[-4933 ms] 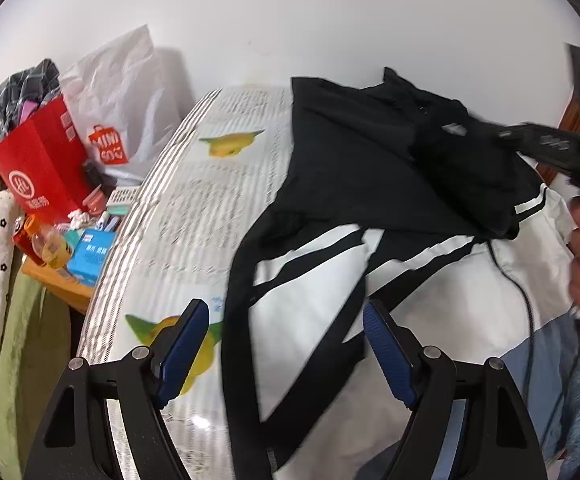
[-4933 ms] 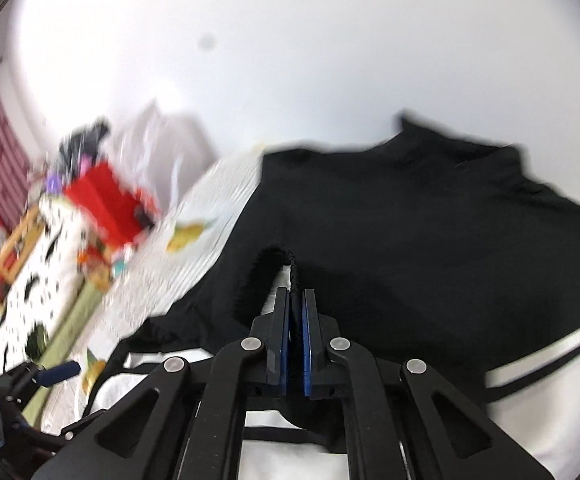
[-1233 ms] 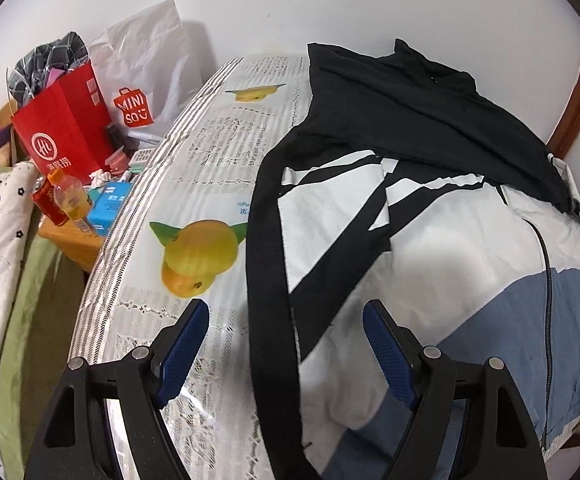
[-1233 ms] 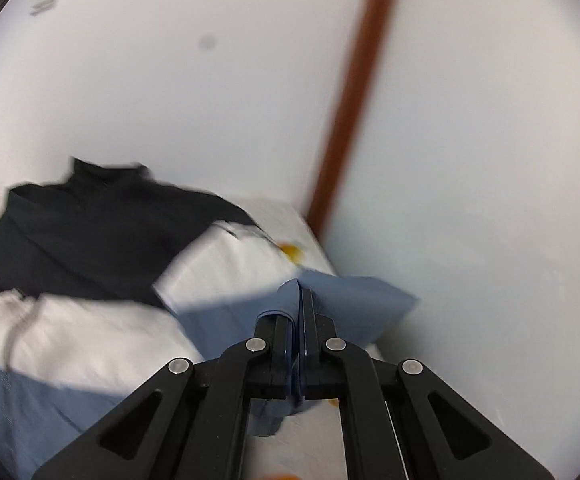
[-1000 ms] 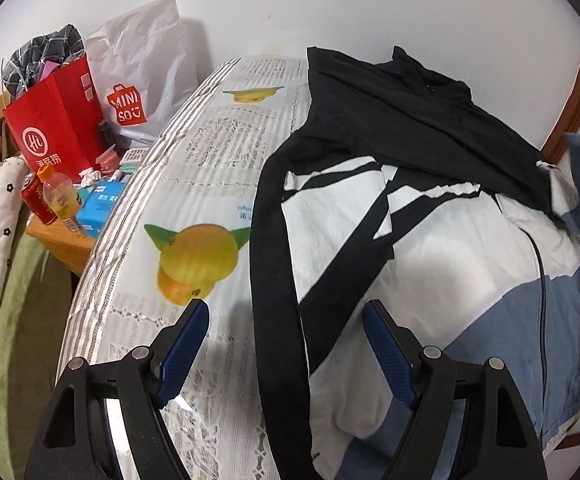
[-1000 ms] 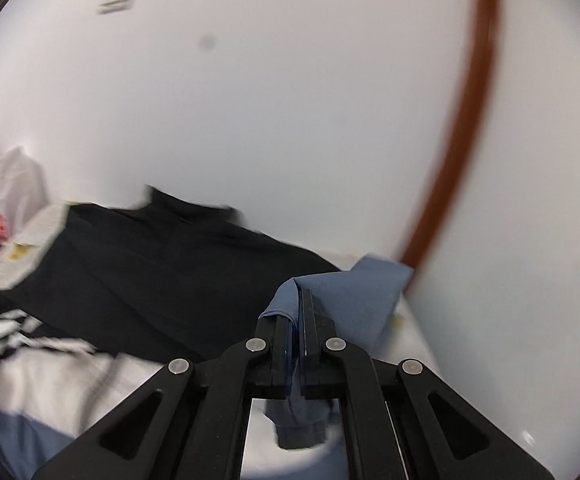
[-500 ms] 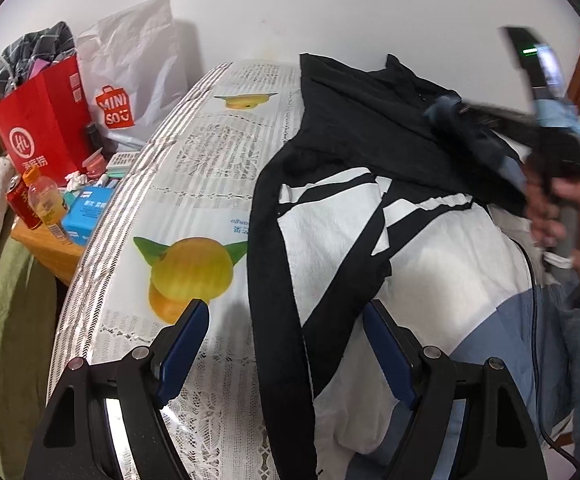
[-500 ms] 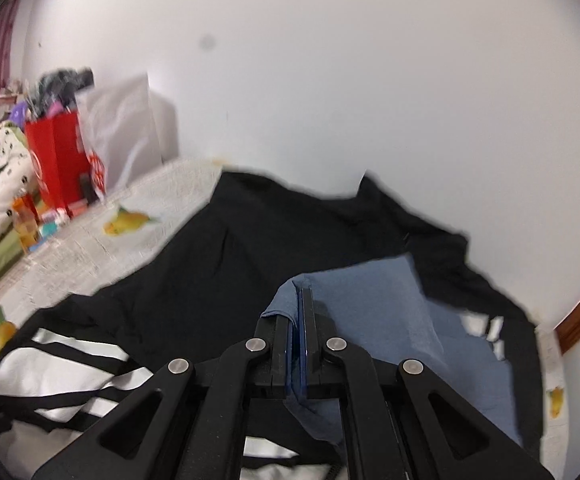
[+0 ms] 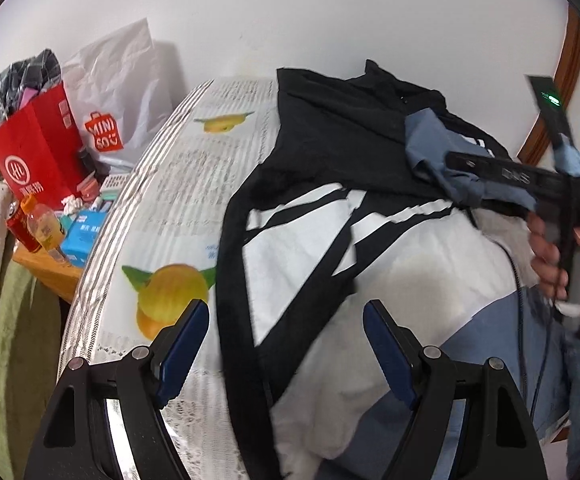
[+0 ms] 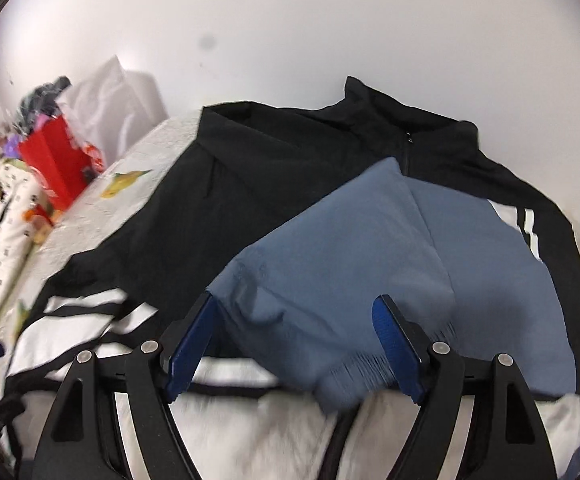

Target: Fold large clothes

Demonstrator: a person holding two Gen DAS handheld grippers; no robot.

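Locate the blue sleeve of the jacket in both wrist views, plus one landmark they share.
Left wrist: blue sleeve upper right, lying on the black chest, partly behind the right gripper.
Right wrist: blue sleeve centre, spreading right, its cuff between the open fingers.
Shared landmark: red paper bag, on the left in both.

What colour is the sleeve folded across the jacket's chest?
Blue sleeve, clearest in the right wrist view.
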